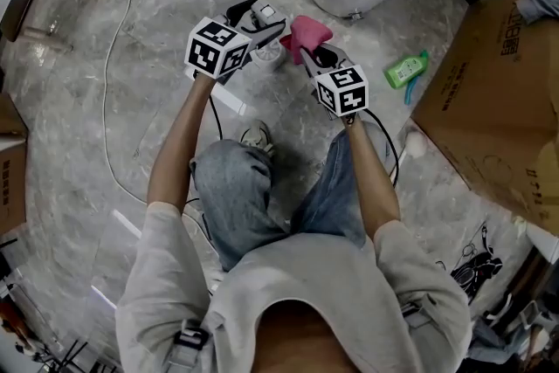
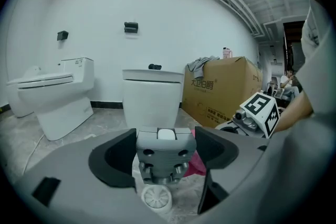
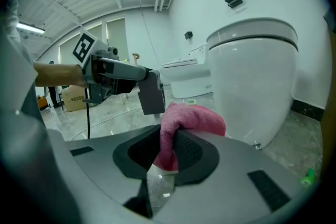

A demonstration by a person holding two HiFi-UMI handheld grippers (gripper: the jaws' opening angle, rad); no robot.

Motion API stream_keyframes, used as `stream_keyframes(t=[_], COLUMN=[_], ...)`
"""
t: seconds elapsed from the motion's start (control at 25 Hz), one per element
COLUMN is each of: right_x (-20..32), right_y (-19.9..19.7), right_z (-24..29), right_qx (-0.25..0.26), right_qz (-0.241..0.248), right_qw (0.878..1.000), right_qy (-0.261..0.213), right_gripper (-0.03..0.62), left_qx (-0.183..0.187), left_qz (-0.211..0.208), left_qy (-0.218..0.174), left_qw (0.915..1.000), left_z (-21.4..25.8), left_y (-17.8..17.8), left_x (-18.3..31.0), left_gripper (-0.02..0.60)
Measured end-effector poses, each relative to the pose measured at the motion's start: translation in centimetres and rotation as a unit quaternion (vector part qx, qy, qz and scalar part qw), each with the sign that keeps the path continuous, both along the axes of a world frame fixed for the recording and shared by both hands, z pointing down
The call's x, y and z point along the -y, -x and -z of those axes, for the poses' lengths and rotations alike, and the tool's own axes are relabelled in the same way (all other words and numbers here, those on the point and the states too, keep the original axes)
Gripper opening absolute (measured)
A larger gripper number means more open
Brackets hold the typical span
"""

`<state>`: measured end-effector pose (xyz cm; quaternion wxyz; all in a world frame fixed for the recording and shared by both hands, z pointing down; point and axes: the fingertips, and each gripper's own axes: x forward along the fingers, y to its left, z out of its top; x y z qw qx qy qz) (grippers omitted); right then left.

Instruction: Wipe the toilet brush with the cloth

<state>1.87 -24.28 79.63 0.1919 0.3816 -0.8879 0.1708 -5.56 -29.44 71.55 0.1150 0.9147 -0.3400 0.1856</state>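
Status: right gripper [image 1: 307, 51] clamped on pink cloth [image 3: 191, 118]; left gripper [image 1: 265, 22] jaws wide apart, empty. White toilet brush [image 2: 156, 198] sits on floor [image 1: 70, 100] just below left jaws, cloth close by. Judged: no wipe contact evident; brush needs gripping first.

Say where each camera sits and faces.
Head view: on the head, facing steeply down; arms, knees, left gripper, right gripper show.
Left gripper view: on that gripper, facing the toilet past open jaws; right forearm shows.
Right gripper view: on that gripper, facing cloth in shut jaws; left forearm shows.
Shared: both gripper views show toilet and cloth.
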Motion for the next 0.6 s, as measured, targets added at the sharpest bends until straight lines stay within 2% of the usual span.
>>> stream_keyframes(t=[0.16,0.6], right_x=[0.4,3.0], right_y=[1.9,6.2], right_z=[-1.7,-4.1], right_qx=[-0.01,-0.044], right_qz=[0.02,0.053], right_qw=[1.0,0.997], right_qy=[0.019,0.042], right_gripper=[0.084,0.084], left_qx=[-0.011,-0.007], left_qz=[0.003,-0.005], left_qy=[0.005,0.012], left_qw=[0.9999,0.9999], left_z=[-0.1,0.0], left_y=[0.6,0.5], left_x=[-0.1,-0.1], left_gripper=[0.369,0.368])
